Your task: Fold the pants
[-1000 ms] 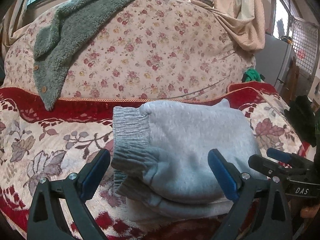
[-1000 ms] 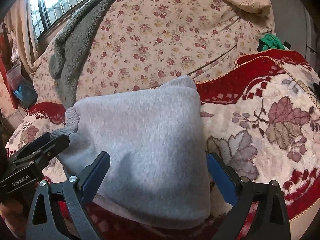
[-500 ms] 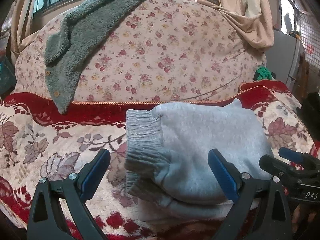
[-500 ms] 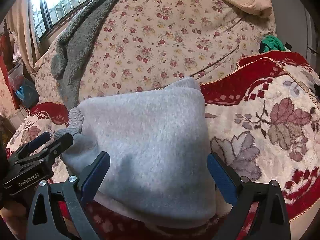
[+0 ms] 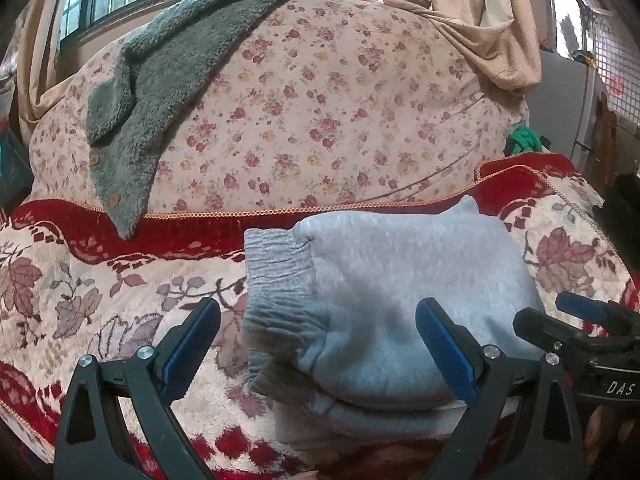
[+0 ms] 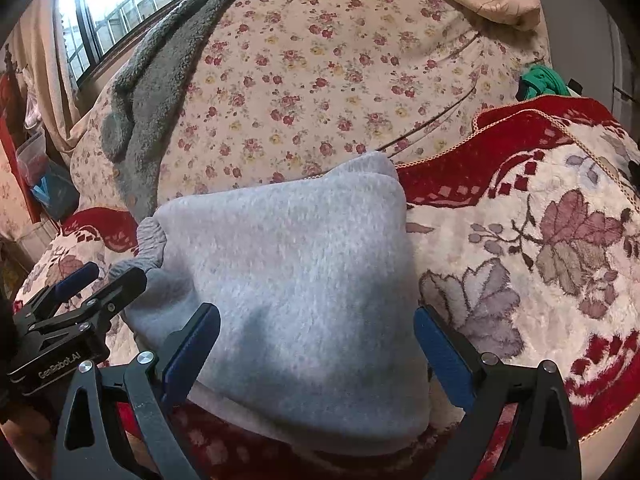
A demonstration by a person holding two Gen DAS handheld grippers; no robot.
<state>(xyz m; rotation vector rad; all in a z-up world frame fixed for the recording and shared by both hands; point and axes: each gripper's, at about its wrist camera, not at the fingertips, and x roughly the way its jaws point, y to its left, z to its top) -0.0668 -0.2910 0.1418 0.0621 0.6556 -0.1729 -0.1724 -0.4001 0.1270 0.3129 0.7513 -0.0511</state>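
Light grey fleece pants (image 5: 392, 288) lie folded in a thick stack on the red floral blanket (image 5: 80, 292), ribbed cuffs (image 5: 276, 276) at their left end. My left gripper (image 5: 318, 344) is open and empty, its jaws wide apart in front of the cuff end. My right gripper (image 6: 316, 350) is open and empty, jaws spread over the near edge of the pants (image 6: 296, 280). Each gripper shows in the other's view: the right one (image 5: 580, 328) by the stack's right end, the left one (image 6: 80, 292) by the cuffs.
A floral-covered sofa back (image 5: 320, 120) rises behind the pants, with a grey-green fleece garment (image 5: 168, 80) draped over it. A beige cloth (image 5: 480, 32) hangs at upper right. A green item (image 5: 524, 140) sits at the sofa's right end. Windows are behind.
Both grippers have drawn back slightly from the folded pants, and the left view has shifted leftward. Jaws stay open; the pants have not moved.
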